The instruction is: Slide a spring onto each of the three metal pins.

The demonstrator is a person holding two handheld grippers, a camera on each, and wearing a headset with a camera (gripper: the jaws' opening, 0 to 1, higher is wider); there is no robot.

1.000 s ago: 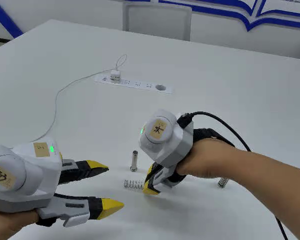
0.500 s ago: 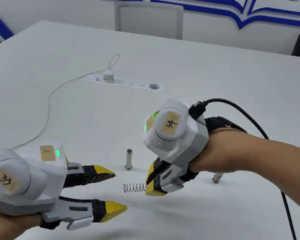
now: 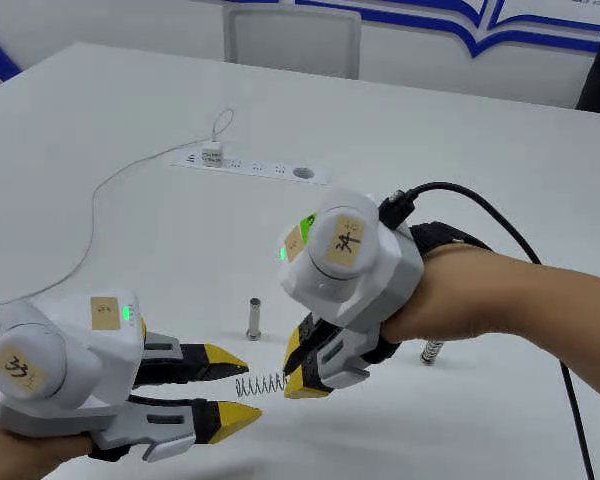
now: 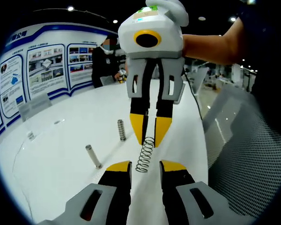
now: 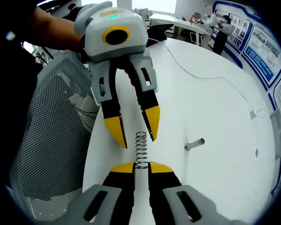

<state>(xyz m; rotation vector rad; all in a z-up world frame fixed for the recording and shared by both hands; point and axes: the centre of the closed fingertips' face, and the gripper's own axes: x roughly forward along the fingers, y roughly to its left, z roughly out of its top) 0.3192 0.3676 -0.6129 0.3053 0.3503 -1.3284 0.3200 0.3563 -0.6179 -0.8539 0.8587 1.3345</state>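
Left tool (image 3: 244, 386) now nearer the spring (image 3: 264, 383)

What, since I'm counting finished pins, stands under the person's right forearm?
A spring-covered pin stands there. In the head view the forearm seems to cover its top, while the left gripper view shows it whole. Anything else beneath the forearm is covered and cannot be seen.

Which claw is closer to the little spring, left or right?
Right. The right gripper is shut on one end of the spring. The left gripper is open, its jaw tips either side of the spring's free end, not touching it.
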